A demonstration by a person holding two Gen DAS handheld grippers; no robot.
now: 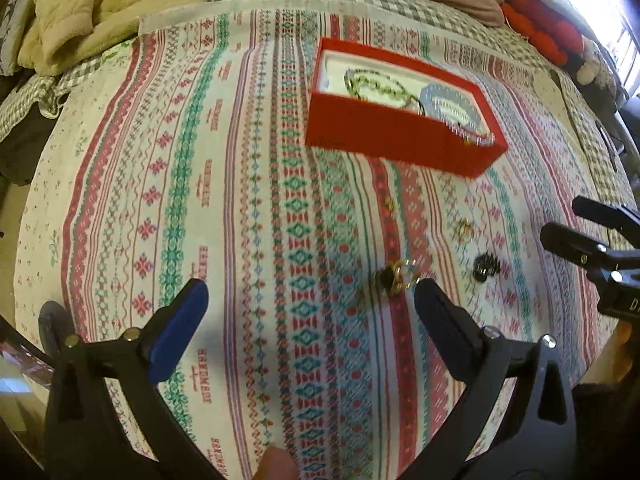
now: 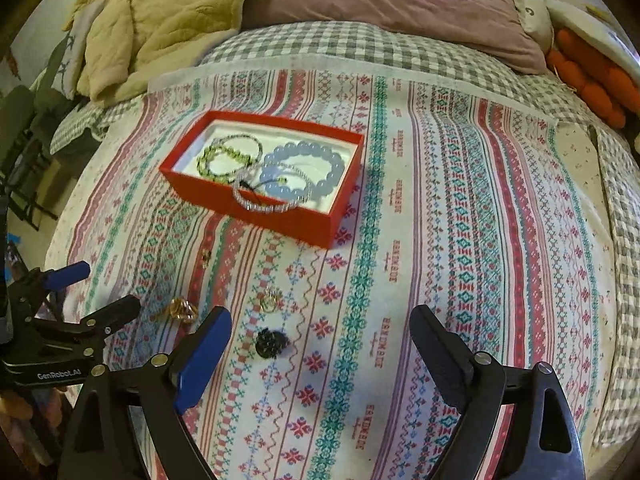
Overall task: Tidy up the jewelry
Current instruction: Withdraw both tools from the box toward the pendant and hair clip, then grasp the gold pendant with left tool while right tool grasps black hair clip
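Observation:
A red box (image 2: 280,220) (image 1: 384,136) sits on the patterned cloth and holds a green bead bracelet (image 2: 224,154), a pale blue bead bracelet (image 2: 320,168) and a clear crystal bracelet (image 2: 264,204). Loose pieces lie in front of it: a gold and dark ring (image 1: 394,276) (image 2: 182,308), a gold earring (image 2: 270,300) (image 1: 464,230), a black flower piece (image 2: 272,342) (image 1: 486,268) and a small gold piece (image 2: 206,256). My left gripper (image 1: 312,300) is open, its right finger just by the gold and dark ring. My right gripper (image 2: 320,334) is open and empty, the black piece between its fingers.
The striped patterned cloth (image 2: 440,240) covers a grey checked bedspread (image 2: 360,48). A beige quilt (image 2: 160,20) and a mauve pillow (image 2: 400,0) lie at the back. Orange cushions (image 2: 592,80) are at the far right.

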